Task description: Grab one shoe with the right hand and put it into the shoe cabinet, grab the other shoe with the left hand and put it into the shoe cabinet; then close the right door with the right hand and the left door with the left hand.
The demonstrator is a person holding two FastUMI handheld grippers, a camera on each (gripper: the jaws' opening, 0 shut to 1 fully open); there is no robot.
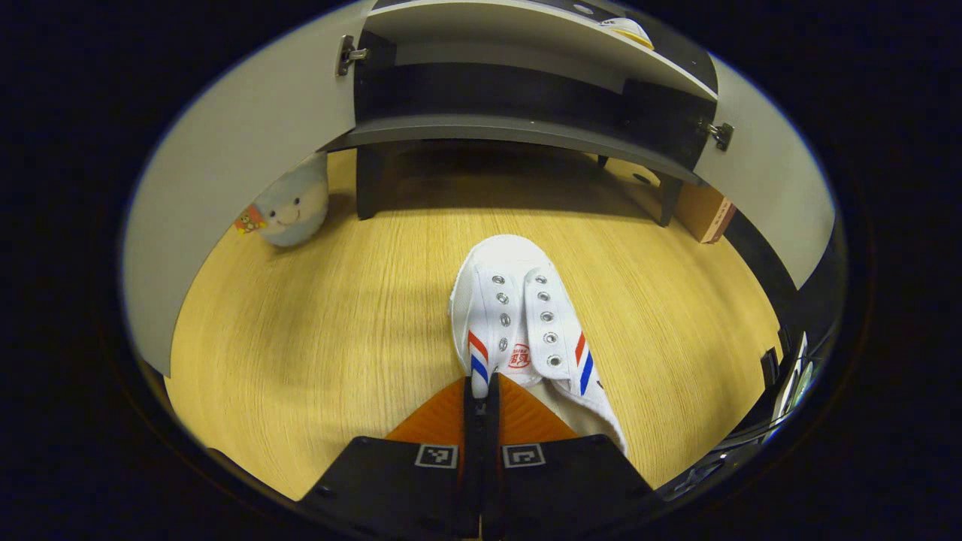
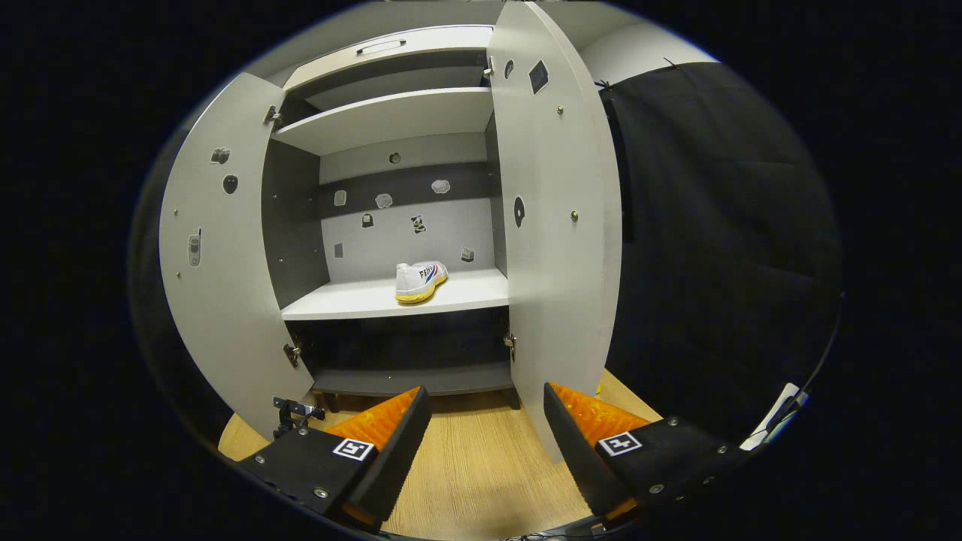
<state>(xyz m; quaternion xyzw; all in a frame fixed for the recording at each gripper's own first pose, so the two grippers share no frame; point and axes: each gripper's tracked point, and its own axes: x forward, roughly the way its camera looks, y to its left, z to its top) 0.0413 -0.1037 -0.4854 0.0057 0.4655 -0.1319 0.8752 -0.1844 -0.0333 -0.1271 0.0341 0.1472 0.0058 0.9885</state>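
A white canvas shoe [image 1: 518, 300] with red and blue stripes points its toe at the shoe cabinet [image 1: 481, 129] over the wooden floor [image 1: 316, 330]. My left gripper [image 1: 481, 391] is shut on the shoe's left side wall near the heel. In the right gripper view, the other white shoe [image 2: 419, 281] with a yellow sole sits on the cabinet's middle shelf [image 2: 353, 302]. My right gripper [image 2: 485, 409] hangs open in front of the cabinet, low, holding nothing. Both doors stand open: left door [image 2: 225, 285] and right door [image 2: 560, 225].
A grey plush toy [image 1: 291, 204] rests on the floor by the left door [image 1: 248, 158]. A cardboard box [image 1: 706, 214] stands beside the cabinet's right leg, behind the right door [image 1: 766, 203]. Black cloth [image 2: 714, 248] hangs to the cabinet's right.
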